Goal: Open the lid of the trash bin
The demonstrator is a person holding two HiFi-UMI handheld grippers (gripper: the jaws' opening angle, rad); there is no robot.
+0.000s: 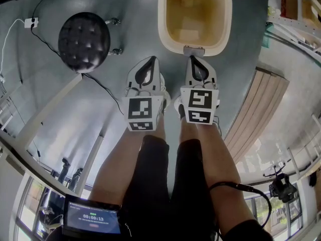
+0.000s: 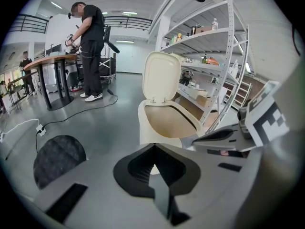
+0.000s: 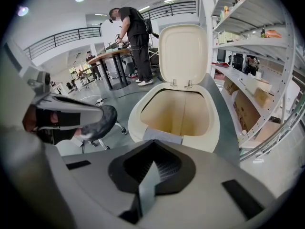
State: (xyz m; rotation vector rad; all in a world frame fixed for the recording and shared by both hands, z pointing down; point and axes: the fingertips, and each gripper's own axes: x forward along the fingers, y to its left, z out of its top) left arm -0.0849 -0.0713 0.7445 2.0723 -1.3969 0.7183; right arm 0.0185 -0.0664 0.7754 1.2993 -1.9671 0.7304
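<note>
Between our fingers: nothing is held. The left gripper (image 2: 153, 148) (image 1: 149, 63) has its jaws pressed together at the tips, and so does the right gripper (image 3: 153, 143) (image 1: 195, 64); each leaves only a teardrop-shaped hollow behind the meeting point.
Finger build: smooth grey shells, with a black ribbed lining round each hollow.
Writing on our grippers: none that we can read. The marker cubes (image 1: 140, 113) (image 1: 199, 106) behind the fingers carry only black-and-white square patterns.
Trash bin: the trash bin (image 1: 164, 19) (image 2: 151, 130) (image 3: 138, 116) stands just beyond both pairs of fingertips, nearer the right pair. We cannot tell whether those tips touch it.
Lid: the lid (image 2: 161, 78) (image 3: 183, 51) stands upright on two hinges at the far rim, so the bin lies open before us.
Bin material and shape: cream plastic with a rounded-rectangle mouth and a smooth, bare inside. A small grey tab (image 1: 193, 50) (image 3: 162, 135) sits on the near rim, straight ahead of the right fingertips.
Left of the left fingers: a round black stool (image 1: 84, 41) (image 2: 59, 156) with a dimpled seat stands on the glossy grey floor (image 1: 125, 14).
Right of the right fingers: we see metal shelving (image 3: 252, 56) and a pale slatted wooden panel (image 1: 258, 109).
Nearest us: a small screen (image 1: 93, 217) reads 00:00:13.
</note>
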